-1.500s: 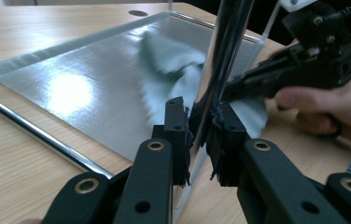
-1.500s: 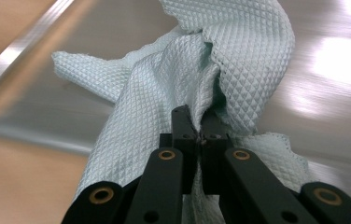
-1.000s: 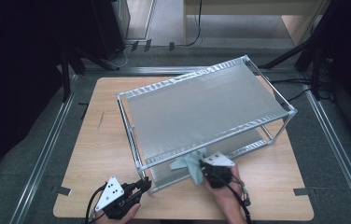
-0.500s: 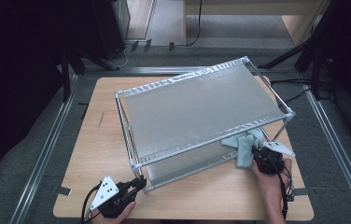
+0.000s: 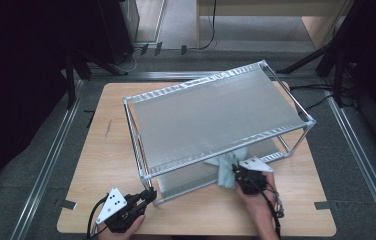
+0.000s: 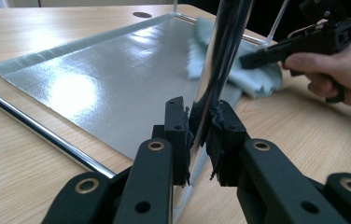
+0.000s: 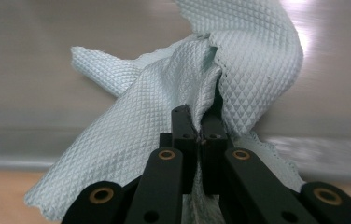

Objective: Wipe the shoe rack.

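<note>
High view: the left tool (image 5: 148, 194) pinches the rack's (image 5: 216, 115) front corner post (image 6: 220, 60) near the tabletop's (image 5: 101, 165) edge. The right tool (image 5: 236, 172) clamps a pale cloth (image 7: 164, 93), which lies on the rack's lower shelf (image 6: 117, 70) at its front edge.

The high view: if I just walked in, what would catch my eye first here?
A shiny two-tier metal rack stands askew in the middle of the wooden table. At its near left corner the left gripper clamps the chrome corner post. Toward the rack's near right, the right gripper pinches a pale blue-green cloth against the lower shelf.
</note>
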### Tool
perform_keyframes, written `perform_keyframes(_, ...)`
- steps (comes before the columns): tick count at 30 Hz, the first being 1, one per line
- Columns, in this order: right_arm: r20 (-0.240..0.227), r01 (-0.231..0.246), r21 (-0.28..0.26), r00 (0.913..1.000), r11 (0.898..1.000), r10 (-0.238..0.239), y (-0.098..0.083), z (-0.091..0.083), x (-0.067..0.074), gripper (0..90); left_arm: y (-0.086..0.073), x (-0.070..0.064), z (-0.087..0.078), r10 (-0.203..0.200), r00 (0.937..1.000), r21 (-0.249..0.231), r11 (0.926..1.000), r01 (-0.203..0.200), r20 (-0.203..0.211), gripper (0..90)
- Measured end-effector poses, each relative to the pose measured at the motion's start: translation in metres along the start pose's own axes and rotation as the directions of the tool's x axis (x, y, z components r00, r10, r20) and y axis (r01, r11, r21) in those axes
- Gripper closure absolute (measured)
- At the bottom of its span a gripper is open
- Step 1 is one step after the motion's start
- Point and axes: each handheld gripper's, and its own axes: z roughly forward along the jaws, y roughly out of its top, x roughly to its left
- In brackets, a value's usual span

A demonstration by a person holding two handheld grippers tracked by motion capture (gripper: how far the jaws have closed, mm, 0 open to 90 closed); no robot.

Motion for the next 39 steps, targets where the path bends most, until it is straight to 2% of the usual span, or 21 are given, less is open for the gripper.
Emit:
perform_keyframes(2, -0.041, 0.035, 0.004, 0.9986, 0.999, -0.035, 0.001, 0.003, 0.020, 88.0, 0.000, -0.001, 0.001, 0.000, 1.0000, -0.001, 1.0000, 0.000, 0.004, 79.0)
perform_keyframes(4, -0.085, 0.087, 0.009, 0.9926, 0.996, -0.086, 0.000, 0.007, 0.046, 88.0, 0.000, -0.004, 0.003, 0.001, 0.9999, -0.001, 1.0000, -0.001, 0.010, 79.0)
perform_keyframes(5, -0.085, 0.087, 0.009, 0.9926, 0.996, -0.086, 0.000, 0.007, 0.046, 88.0, 0.000, -0.004, 0.003, 0.001, 0.9999, -0.001, 1.0000, -0.001, 0.010, 79.0)
perform_keyframes(6, -0.128, 0.128, 0.007, 0.9837, 0.992, -0.126, -0.002, 0.009, 0.071, 88.0, 0.000, -0.007, 0.005, 0.003, 0.9999, 0.000, 1.0000, -0.003, 0.016, 79.0)
perform_keyframes(8, -0.159, 0.158, 0.001, 0.9748, 0.987, -0.156, -0.002, 0.009, 0.087, 88.1, 0.000, -0.008, 0.006, 0.007, 0.9997, 0.001, 1.0000, -0.007, 0.022, 79.0)
perform_keyframes(9, -0.159, 0.158, 0.001, 0.9748, 0.987, -0.156, -0.002, 0.009, 0.087, 88.1, 0.000, -0.008, 0.006, 0.007, 0.9997, 0.001, 1.0000, -0.007, 0.022, 79.0)
perform_keyframes(10, -0.213, 0.177, -0.007, 0.9614, 0.984, -0.175, -0.002, 0.008, 0.106, 88.0, 0.000, -0.011, 0.007, 0.012, 0.9994, 0.002, 0.9999, -0.012, 0.032, 79.0)
perform_keyframes(13, -0.263, 0.225, -0.020, 0.9387, 0.974, -0.222, -0.004, 0.007, 0.125, 88.0, 0.000, -0.012, 0.008, 0.021, 0.9992, 0.002, 0.9998, -0.021, 0.033, 79.2)
perform_keyframes(15, -0.259, 0.244, -0.019, 0.9356, 0.970, -0.240, -0.005, 0.007, 0.130, 88.0, 0.000, -0.012, 0.008, 0.020, 0.9991, 0.004, 0.9998, -0.021, 0.037, 79.2)
perform_keyframes(17, -0.255, 0.229, -0.014, 0.9406, 0.973, -0.224, -0.004, 0.007, 0.123, 88.0, 0.000, -0.012, 0.008, 0.024, 0.9991, 0.005, 0.9997, -0.024, 0.035, 79.3)
perform_keyframes(18, -0.239, 0.215, -0.010, 0.9478, 0.977, -0.211, -0.004, 0.008, 0.116, 88.0, 0.000, -0.012, 0.008, 0.024, 0.9991, 0.005, 0.9997, -0.024, 0.035, 79.3)
perform_keyframes(21, -0.181, 0.148, 0.004, 0.9727, 0.989, -0.145, -0.003, 0.007, 0.082, 88.0, 0.000, -0.011, 0.008, 0.023, 0.9990, 0.006, 0.9997, -0.023, 0.039, 79.3)
perform_keyframes(23, -0.147, 0.077, 0.017, 0.9864, 0.997, -0.073, -0.003, 0.005, 0.057, 88.1, 0.000, -0.011, 0.008, 0.022, 0.9990, 0.007, 0.9997, -0.023, 0.040, 79.3)
perform_keyframes(26, -0.071, 0.011, 0.018, 0.9974, 1.000, -0.009, -0.003, 0.000, 0.020, 88.1, 0.000, -0.010, 0.008, 0.023, 0.9990, 0.007, 0.9997, -0.023, 0.039, 79.3)
perform_keyframes(28, -0.023, -0.019, 0.010, 0.9996, 1.000, 0.019, -0.004, -0.005, -0.001, 88.1, 0.000, -0.008, 0.008, 0.022, 0.9992, 0.007, 0.9997, -0.022, 0.033, 79.3)
perform_keyframes(30, 0.030, -0.054, 0.003, 0.9981, 0.999, 0.054, -0.006, -0.010, -0.023, 88.1, 0.000, -0.005, 0.008, 0.018, 0.9994, 0.005, 0.9998, -0.018, 0.029, 79.3)
perform_keyframes(31, 0.057, -0.080, -0.004, 0.9952, 0.997, 0.080, -0.007, -0.014, -0.036, 88.1, 0.001, -0.005, 0.008, 0.016, 0.9995, 0.004, 0.9999, -0.016, 0.028, 79.3)
perform_keyframes(32, 0.075, -0.093, -0.008, 0.9928, 0.996, 0.093, -0.008, -0.017, -0.043, 88.1, 0.001, -0.003, 0.008, 0.020, 0.9995, 0.005, 0.9998, -0.020, 0.024, 79.3)
perform_keyframes(34, 0.103, -0.155, -0.024, 0.9823, 0.988, 0.156, -0.010, -0.028, -0.061, 88.1, 0.002, -0.002, 0.009, 0.018, 0.9996, 0.006, 0.9998, -0.018, 0.020, 79.3)
perform_keyframes(36, 0.114, -0.180, -0.050, 0.9761, 0.982, 0.185, -0.011, -0.040, -0.070, 88.1, 0.003, 0.002, 0.010, 0.017, 0.9998, 0.006, 0.9998, -0.017, 0.013, 79.3)
perform_keyframes(39, 0.130, -0.187, -0.068, 0.9723, 0.980, 0.194, -0.014, -0.058, -0.075, 88.1, 0.005, 0.008, 0.013, 0.010, 0.9999, 0.005, 0.9999, -0.010, -0.001, 79.2)
